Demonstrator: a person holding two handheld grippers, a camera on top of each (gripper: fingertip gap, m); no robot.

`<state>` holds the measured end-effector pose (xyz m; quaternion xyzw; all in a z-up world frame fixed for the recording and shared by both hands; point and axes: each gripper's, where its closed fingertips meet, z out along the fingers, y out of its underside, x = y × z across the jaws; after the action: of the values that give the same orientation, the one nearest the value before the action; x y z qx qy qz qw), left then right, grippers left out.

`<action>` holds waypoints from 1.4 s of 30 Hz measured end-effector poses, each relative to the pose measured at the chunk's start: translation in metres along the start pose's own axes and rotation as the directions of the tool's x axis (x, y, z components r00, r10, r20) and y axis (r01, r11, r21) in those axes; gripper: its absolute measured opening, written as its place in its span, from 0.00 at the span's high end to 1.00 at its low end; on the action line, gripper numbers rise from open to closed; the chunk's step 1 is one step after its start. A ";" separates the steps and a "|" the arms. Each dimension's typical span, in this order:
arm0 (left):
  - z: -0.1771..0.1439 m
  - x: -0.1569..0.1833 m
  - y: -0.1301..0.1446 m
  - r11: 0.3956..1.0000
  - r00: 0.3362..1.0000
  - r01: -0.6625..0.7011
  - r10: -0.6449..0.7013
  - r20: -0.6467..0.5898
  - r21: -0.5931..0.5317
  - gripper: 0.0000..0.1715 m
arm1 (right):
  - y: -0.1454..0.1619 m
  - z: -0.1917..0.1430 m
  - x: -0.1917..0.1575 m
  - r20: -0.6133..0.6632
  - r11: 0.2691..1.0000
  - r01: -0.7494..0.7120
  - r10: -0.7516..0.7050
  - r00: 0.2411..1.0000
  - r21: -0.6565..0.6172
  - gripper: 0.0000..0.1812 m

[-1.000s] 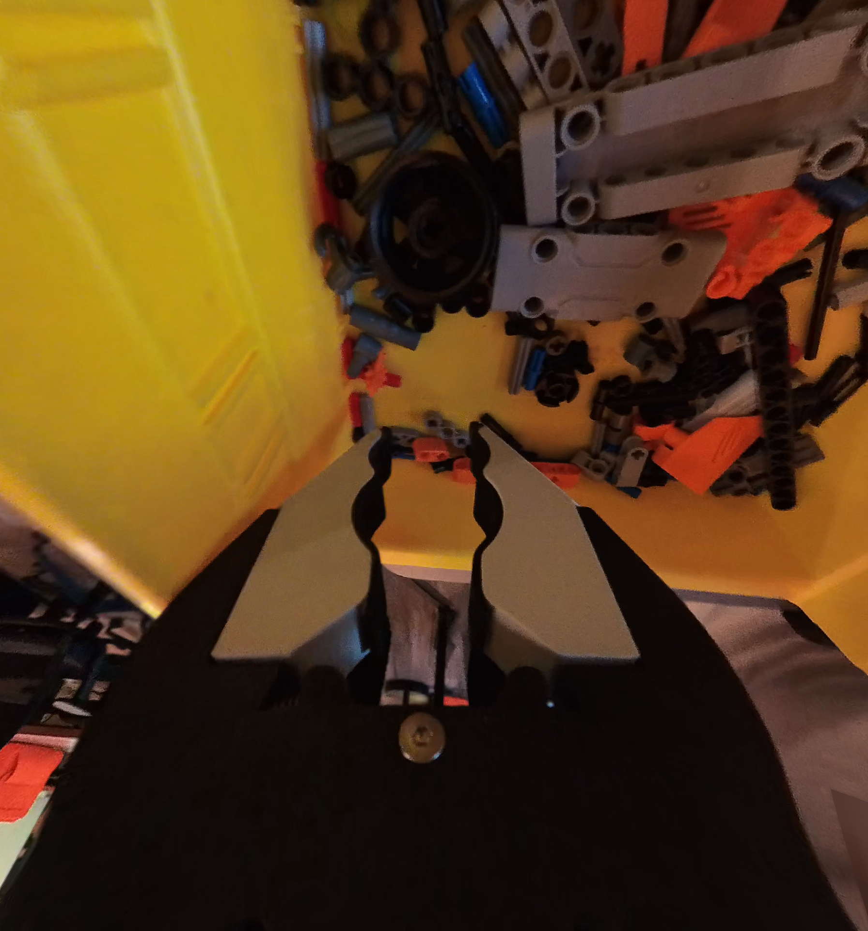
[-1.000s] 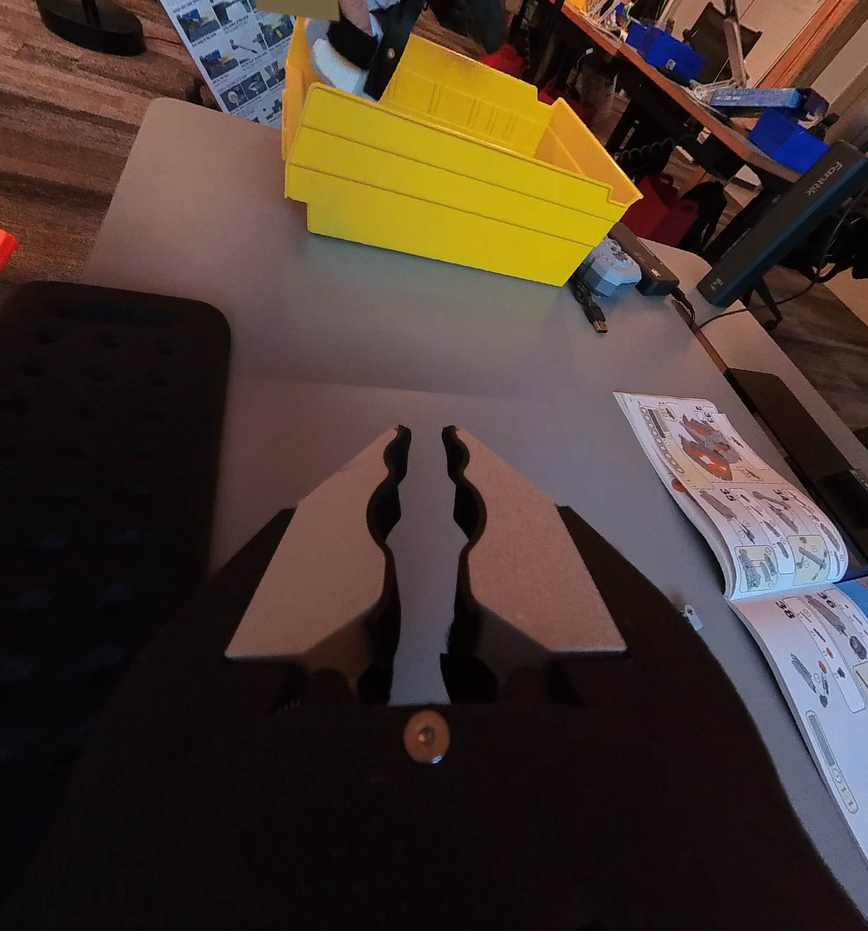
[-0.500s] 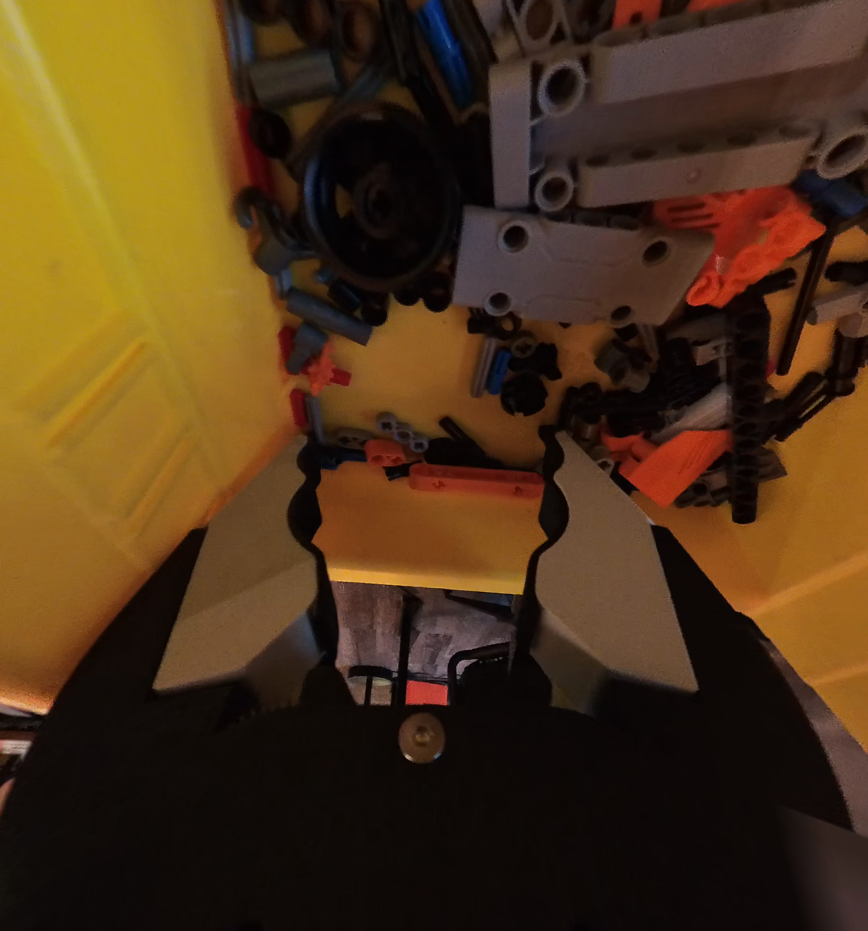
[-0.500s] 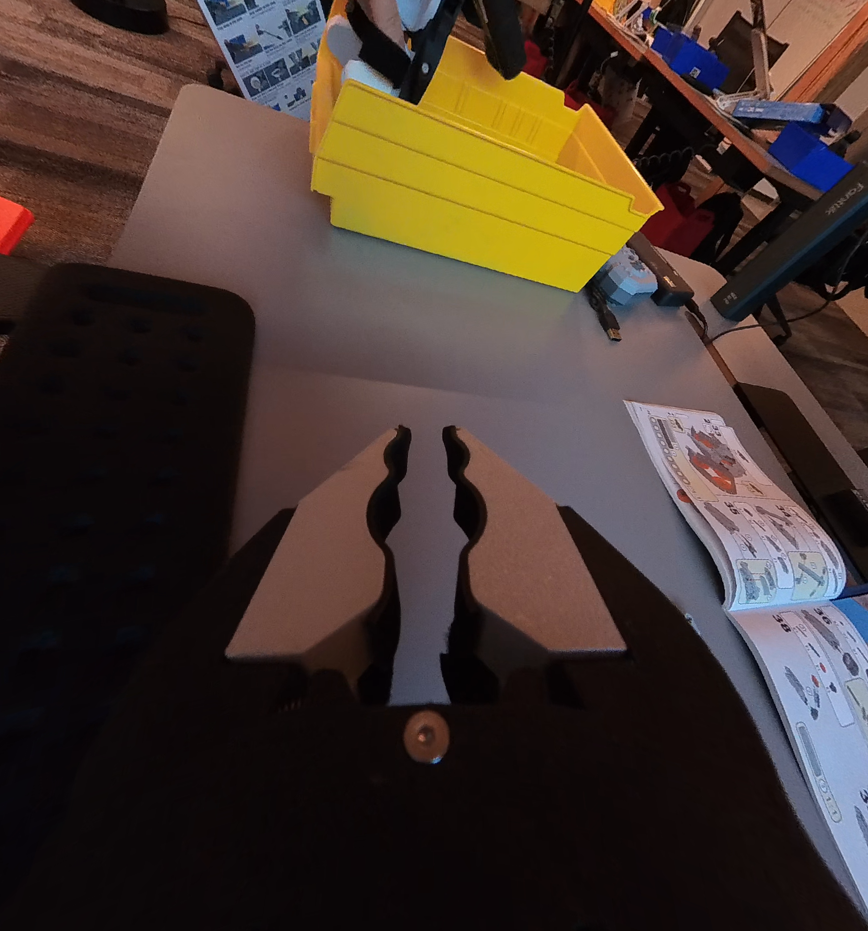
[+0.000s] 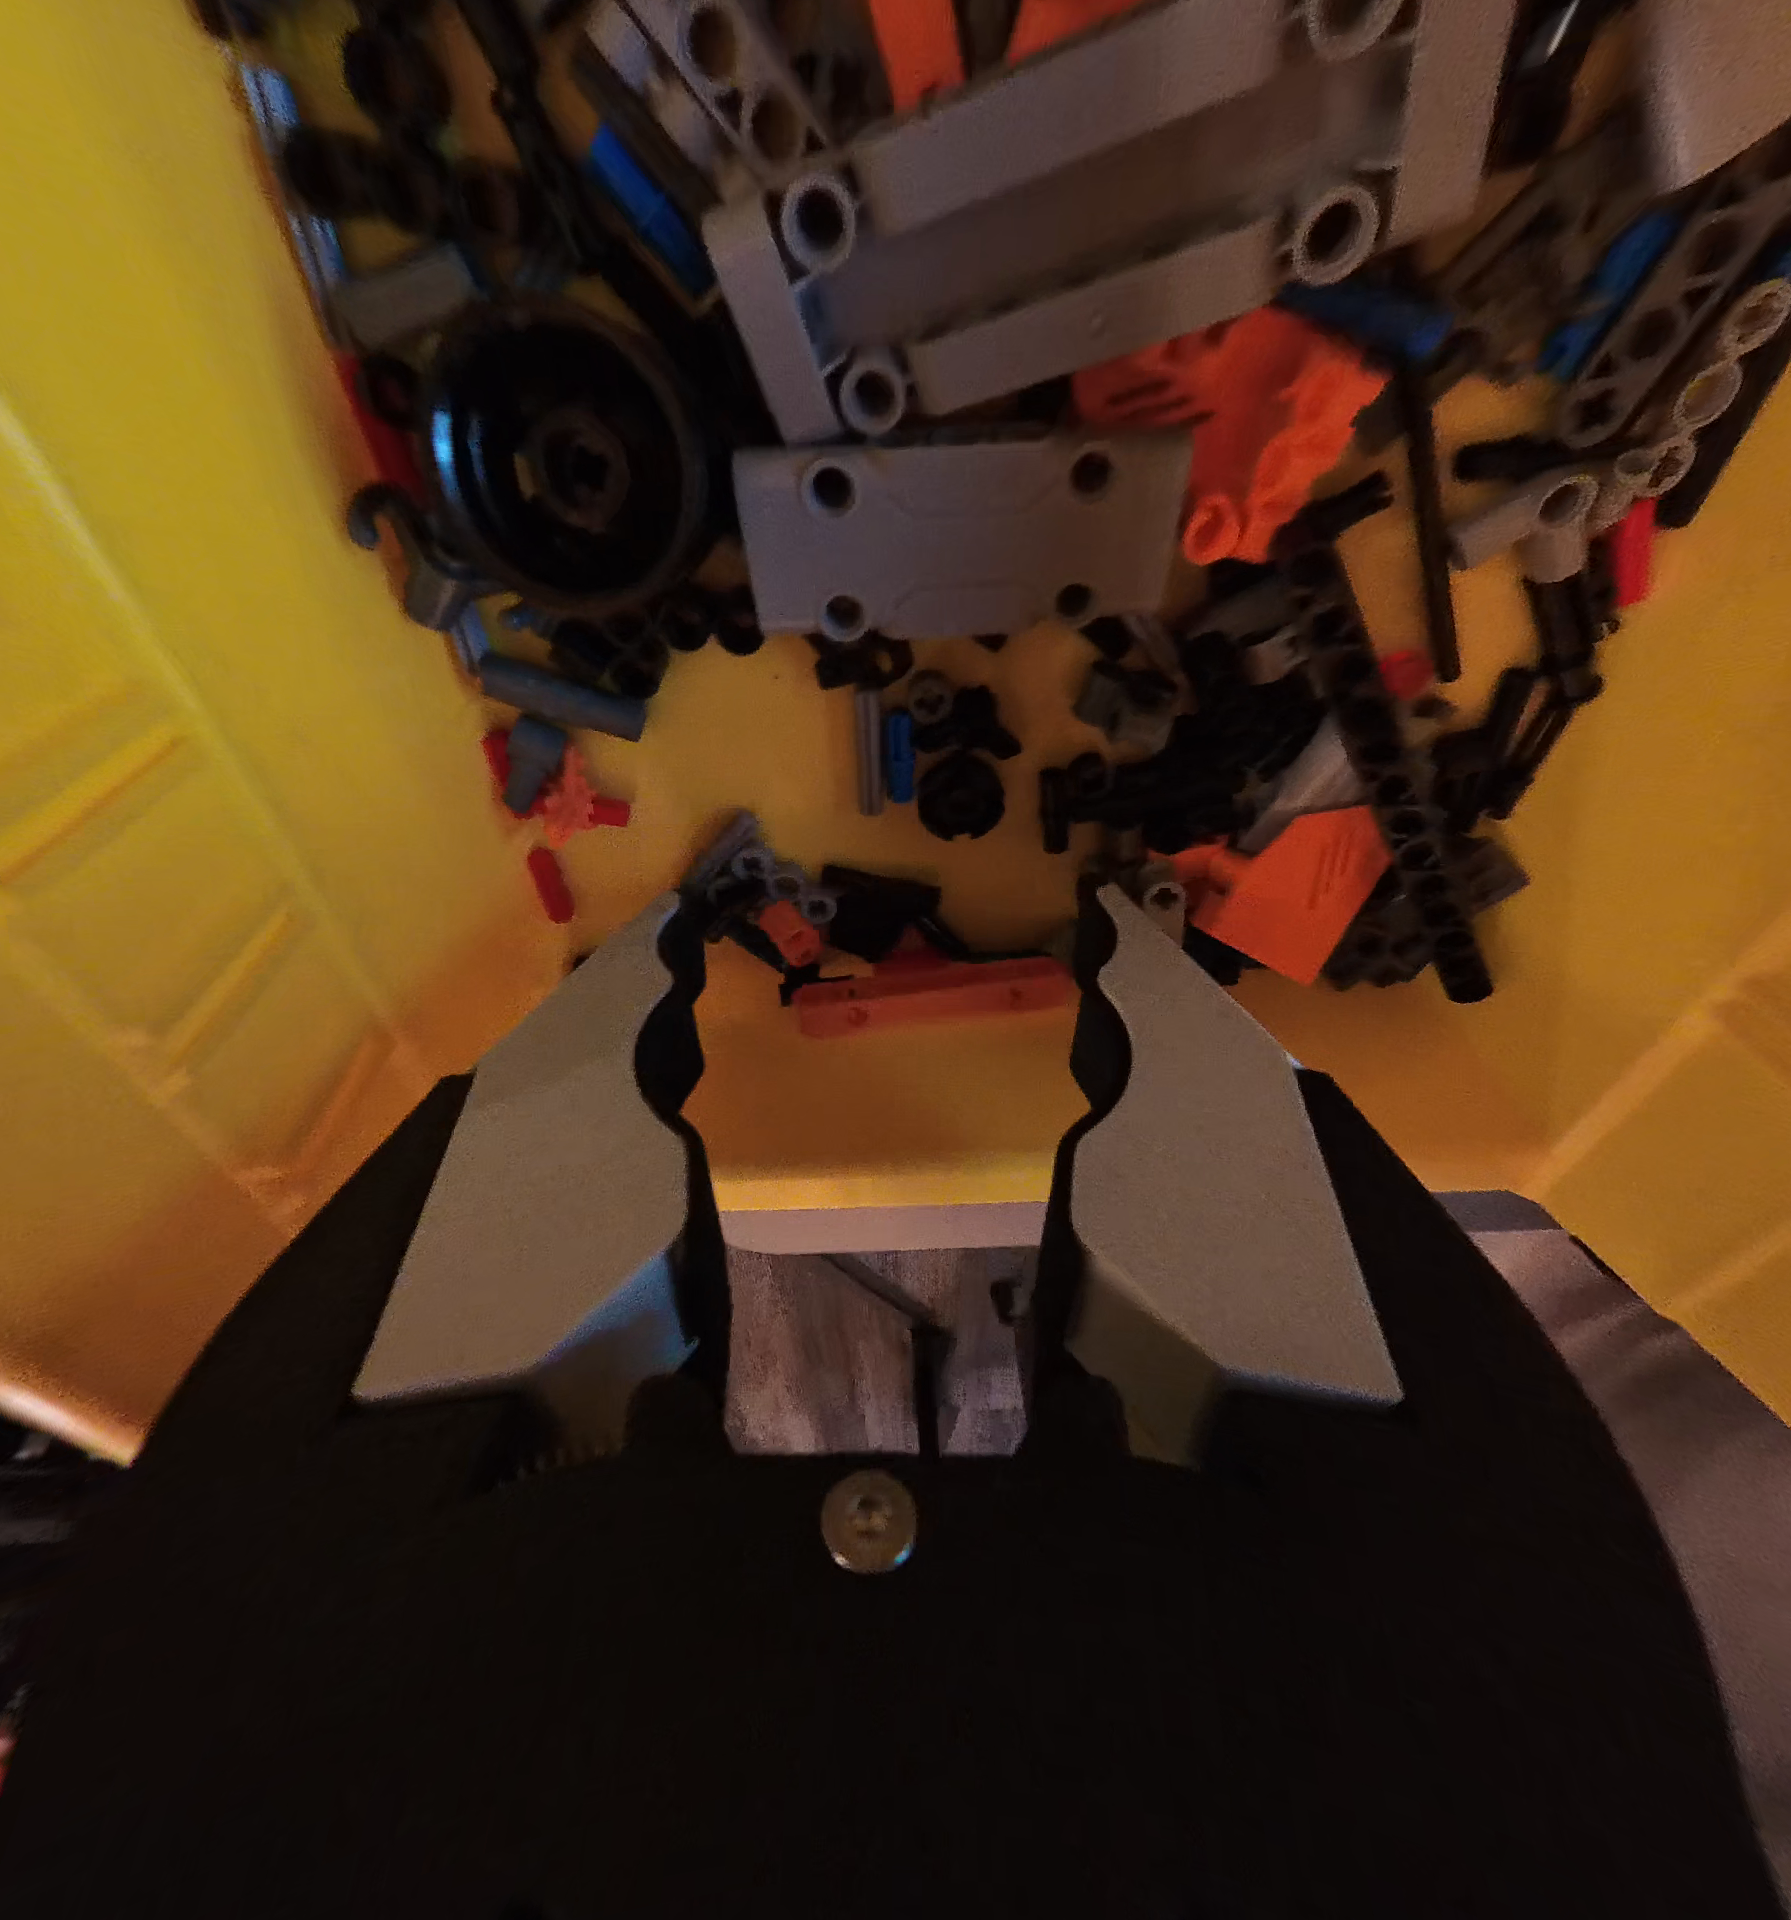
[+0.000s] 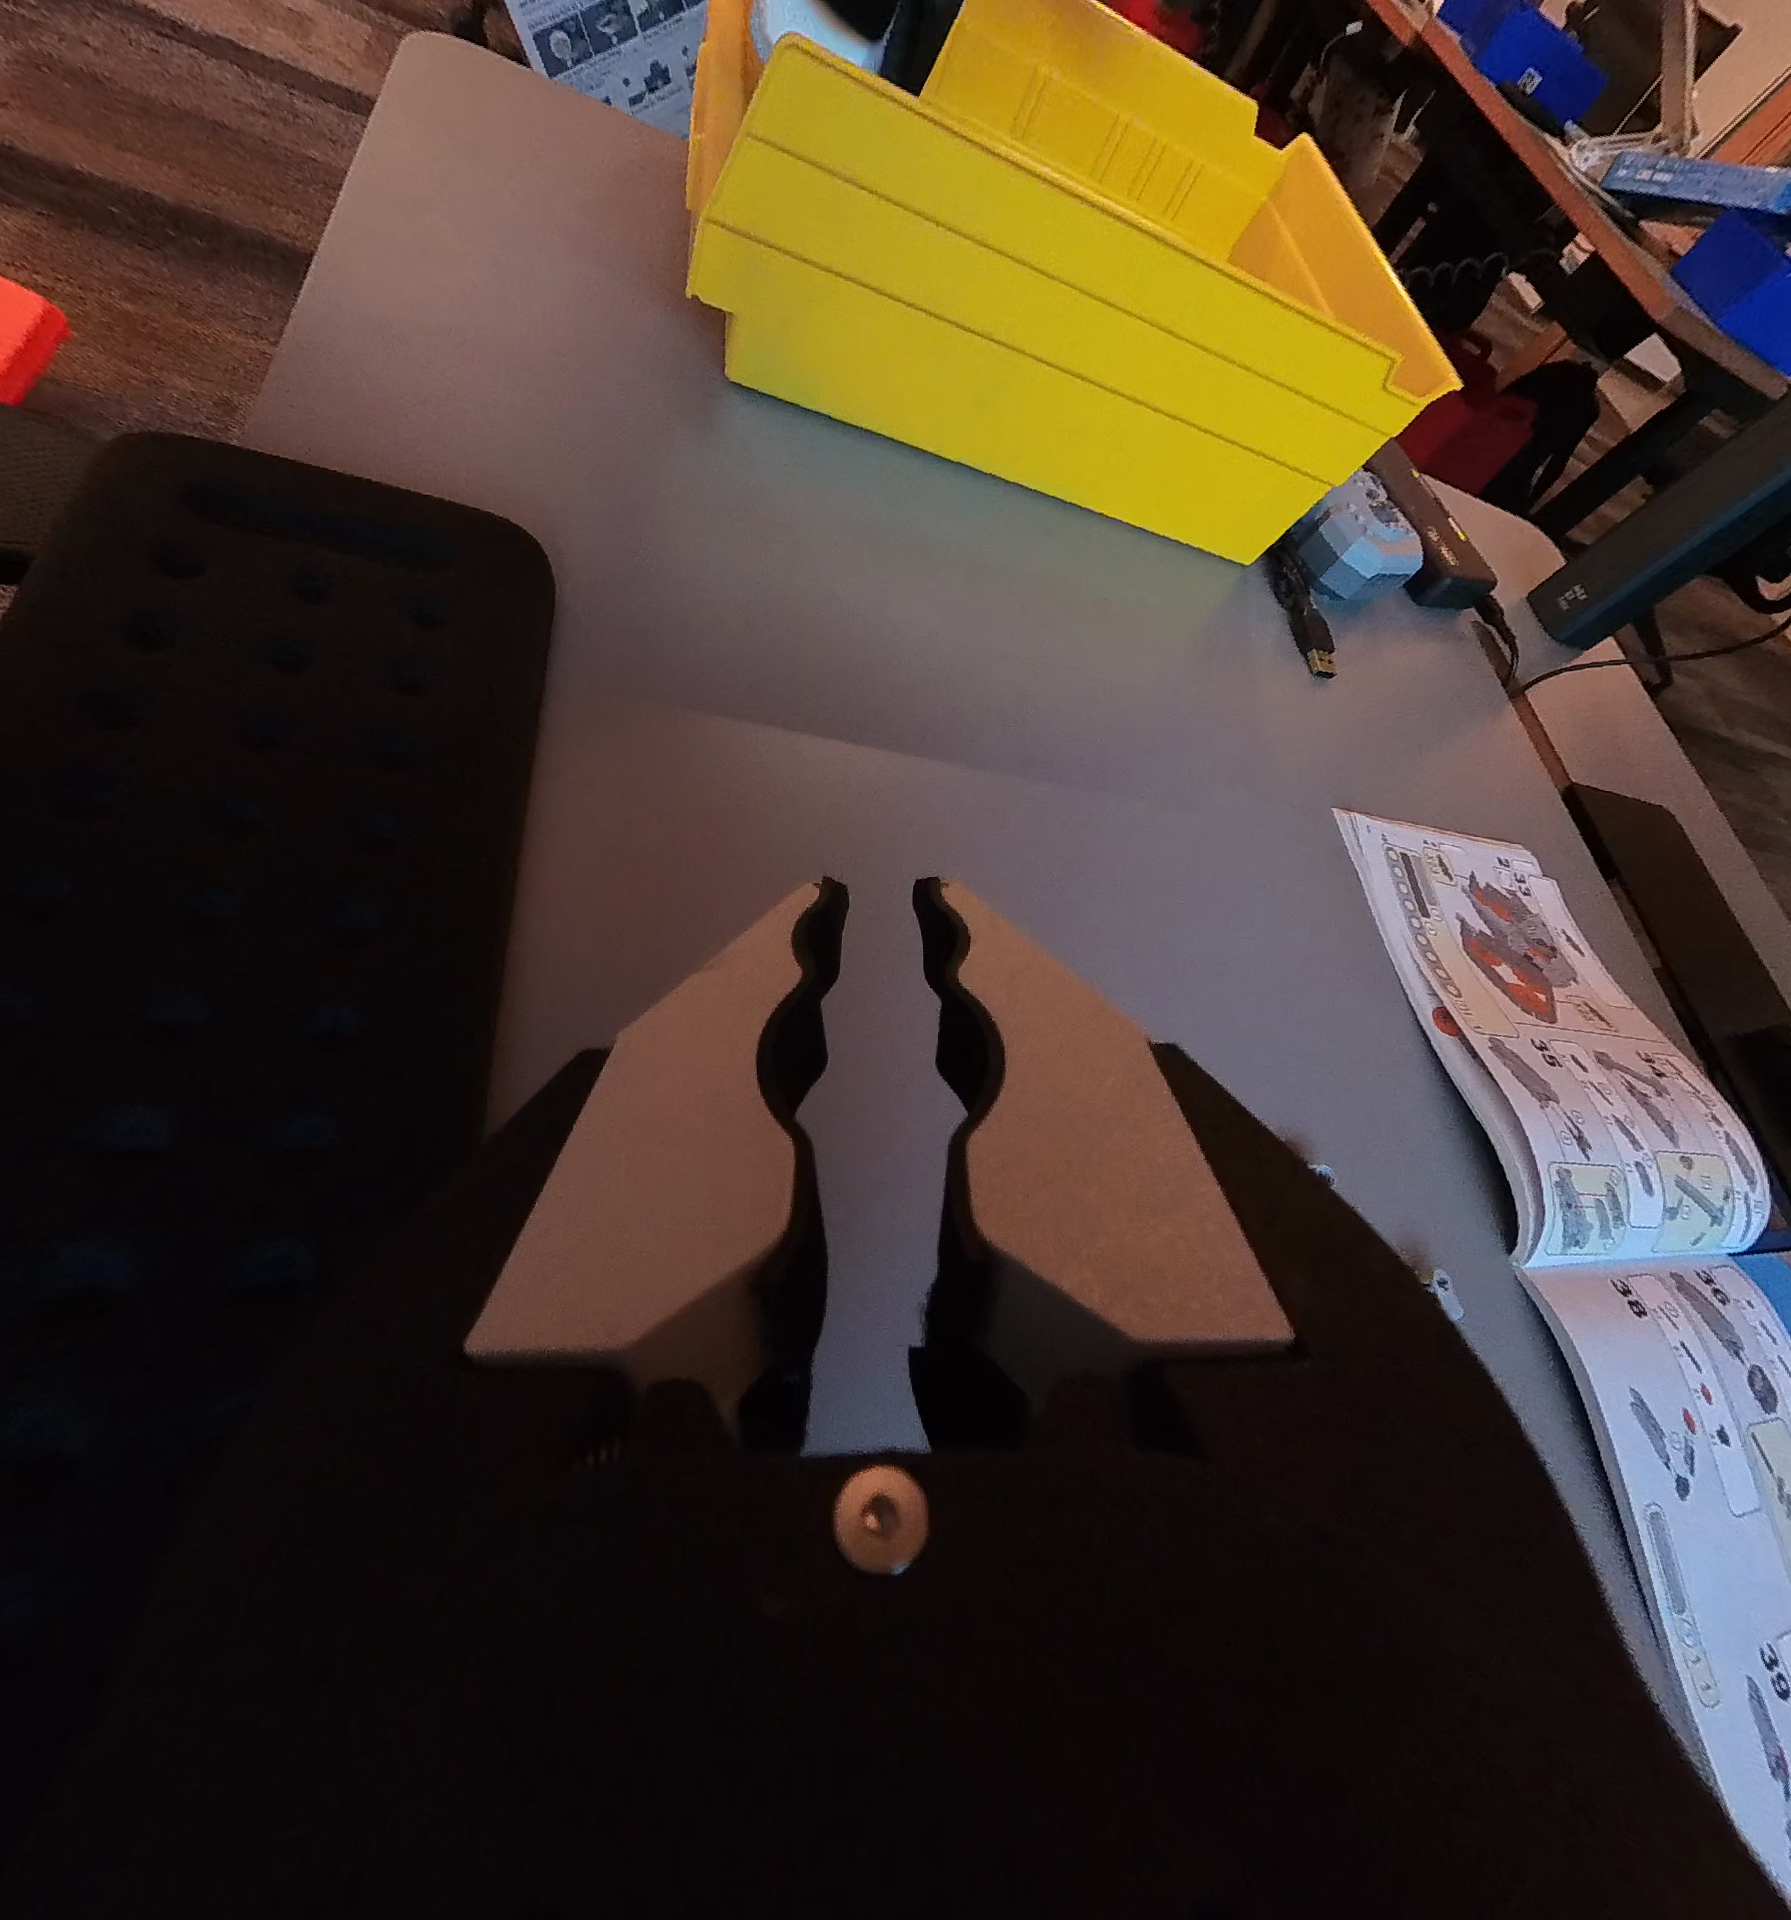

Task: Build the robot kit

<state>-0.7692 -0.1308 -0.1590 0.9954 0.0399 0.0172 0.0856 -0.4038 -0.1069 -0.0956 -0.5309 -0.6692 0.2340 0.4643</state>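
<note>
The left gripper (image 5: 878, 914) is spread wide inside a smooth yellow plastic bin (image 5: 132, 727), its notched grey fingers flanking a flat orange holed beam (image 5: 932, 995); a ribbed black wheel (image 5: 569, 468) lies at eleven o'clock. The right gripper (image 6: 880, 883), nearly closed and empty, hovers over the matte grey table (image 6: 870, 644), with an open instruction booklet (image 6: 1556, 1060) at three o'clock.
</note>
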 end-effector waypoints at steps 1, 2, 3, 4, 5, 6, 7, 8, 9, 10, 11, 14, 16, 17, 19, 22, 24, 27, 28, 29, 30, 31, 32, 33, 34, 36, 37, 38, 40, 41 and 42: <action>-0.003 -0.002 -0.002 1.000 1.000 -0.003 0.003 0.008 0.016 0.59 | 0.001 0.000 -0.001 0.002 1.000 0.001 -0.001 1.000 -0.003 0.92; -0.006 -0.006 -0.003 0.999 1.000 -0.007 0.007 0.017 0.035 0.60 | 0.001 0.001 -0.001 0.005 1.000 0.002 -0.002 1.000 -0.005 0.92; -0.009 -0.009 -0.005 0.999 1.000 -0.006 0.005 0.019 0.053 0.64 | 0.001 0.001 -0.002 0.008 1.000 0.004 -0.004 1.000 -0.007 0.92; -0.012 -0.012 -0.007 0.997 1.000 0.001 -0.002 0.014 0.075 0.67 | 0.002 0.002 -0.002 0.010 1.000 0.006 -0.006 1.000 -0.009 0.92; -0.014 -0.014 -0.011 0.995 1.000 0.000 -0.001 0.002 0.102 0.70 | 0.002 0.002 -0.003 0.012 1.000 0.008 -0.008 1.000 -0.013 0.92; -0.017 -0.016 -0.013 0.992 1.000 -0.007 0.008 -0.005 0.125 0.74 | 0.003 0.002 -0.003 0.013 1.000 0.010 -0.010 1.000 -0.018 0.92; -0.019 -0.020 -0.014 0.990 1.000 -0.015 0.014 0.005 0.137 0.79 | 0.004 0.003 -0.004 0.014 1.000 0.013 -0.013 1.000 -0.022 0.92; -0.019 -0.025 -0.014 0.989 0.999 -0.023 0.020 0.025 0.145 0.83 | 0.005 0.003 -0.004 0.016 1.000 0.015 -0.015 1.000 -0.025 0.92; -0.019 -0.029 -0.013 0.989 0.999 -0.033 0.028 0.037 0.146 0.83 | 0.005 0.003 -0.004 0.017 0.999 0.016 -0.016 1.000 -0.027 0.92; -0.017 -0.030 -0.013 0.989 0.999 -0.039 0.034 0.037 0.146 0.82 | 0.006 0.004 -0.005 0.019 0.999 0.016 -0.015 1.000 -0.029 0.92; -0.015 -0.030 -0.014 0.988 0.999 -0.045 0.041 0.034 0.150 0.83 | 0.006 0.004 -0.005 0.021 0.999 0.015 -0.015 1.000 -0.029 0.92; -0.010 -0.028 -0.014 0.979 0.989 -0.147 0.142 0.047 0.141 0.85 | 0.006 0.004 -0.005 0.024 0.999 0.014 -0.013 1.000 -0.029 0.92; -0.010 -0.034 -0.014 0.965 0.969 -0.229 0.215 0.118 0.125 0.92 | 0.007 0.004 -0.006 0.025 0.999 0.015 -0.014 1.000 -0.032 0.92; -0.011 -0.038 -0.015 0.957 0.955 -0.266 0.245 0.167 0.117 0.92 | 0.007 0.005 -0.006 0.026 0.999 0.017 -0.016 1.000 -0.035 0.92; -0.012 -0.042 -0.016 0.944 0.930 -0.316 0.288 0.227 0.097 0.92 | 0.008 0.005 -0.006 0.027 0.999 0.019 -0.018 0.999 -0.039 0.92; -0.010 -0.041 -0.012 0.936 0.914 -0.349 0.327 0.240 0.053 0.88 | 0.009 0.005 -0.007 0.030 0.999 0.018 -0.017 0.999 -0.041 0.92; -0.010 -0.041 -0.011 0.935 0.914 -0.351 0.331 0.237 0.049 0.88 | 0.009 0.005 -0.007 0.031 0.999 0.023 -0.022 0.999 -0.044 0.92; -0.007 -0.040 -0.009 0.929 0.909 -0.368 0.350 0.225 0.040 0.88 | 0.009 0.005 -0.008 0.031 0.998 0.031 -0.029 0.999 -0.046 0.92; -0.005 -0.041 -0.007 0.925 0.904 -0.378 0.363 0.226 0.027 0.88 | 0.009 0.005 -0.008 0.032 0.998 0.032 -0.030 0.999 -0.047 0.92; -0.003 -0.041 -0.005 0.921 0.897 -0.388 0.375 0.233 0.012 0.89 | 0.009 0.004 -0.008 0.032 0.998 0.032 -0.030 0.999 -0.046 0.92; -0.002 -0.043 -0.005 0.917 0.890 -0.398 0.386 0.245 0.003 0.90 | 0.009 0.004 -0.008 0.032 0.999 0.031 -0.029 0.999 -0.045 0.92; -0.003 -0.043 -0.005 0.913 0.884 -0.408 0.393 0.253 0.005 0.91 | 0.009 0.004 -0.008 0.033 0.999 0.030 -0.028 0.999 -0.046 0.92; -0.003 -0.043 -0.005 0.910 0.881 -0.414 0.398 0.255 0.007 0.91 | 0.009 0.004 -0.008 0.033 0.998 0.030 -0.028 0.999 -0.046 0.92; -0.002 -0.042 -0.006 0.909 0.881 -0.417 0.402 0.251 0.011 0.92 | 0.009 0.004 -0.008 0.034 0.999 0.030 -0.029 0.999 -0.045 0.92; -0.002 -0.042 -0.006 0.908 0.881 -0.419 0.403 0.247 0.015 0.93 | 0.009 0.005 -0.008 0.035 0.998 0.031 -0.029 0.999 -0.046 0.92; 0.000 -0.041 -0.006 0.906 0.884 -0.422 0.407 0.230 0.018 0.90 | 0.010 0.005 -0.009 0.037 0.998 0.034 -0.032 0.999 -0.051 0.92; 0.002 -0.038 -0.005 0.904 0.885 -0.427 0.415 0.209 0.015 0.93 | 0.010 0.005 -0.009 0.037 0.998 0.036 -0.034 0.999 -0.054 0.92; 0.003 -0.037 -0.005 0.904 0.888 -0.427 0.415 0.200 0.018 0.94 | 0.011 0.005 -0.009 0.038 0.998 0.037 -0.035 0.999 -0.056 0.92; 0.002 -0.039 -0.006 0.909 0.894 -0.415 0.405 0.194 0.017 0.92 | 0.011 0.006 -0.010 0.040 0.998 0.038 -0.035 0.999 -0.057 0.92; 0.003 -0.038 -0.005 0.910 0.896 -0.415 0.405 0.183 0.016 0.93 | 0.011 0.006 -0.010 0.041 0.998 0.038 -0.036 0.999 -0.058 0.92; 0.003 -0.036 -0.004 0.909 0.898 -0.417 0.409 0.165 0.019 0.97 | 0.011 0.006 -0.010 0.040 0.997 0.040 -0.038 0.998 -0.059 0.92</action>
<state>-0.8049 -0.1302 -0.1640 0.9813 -0.1785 -0.0446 0.0562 -0.4033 -0.1117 -0.1107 -0.5268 -0.6951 0.2152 0.4394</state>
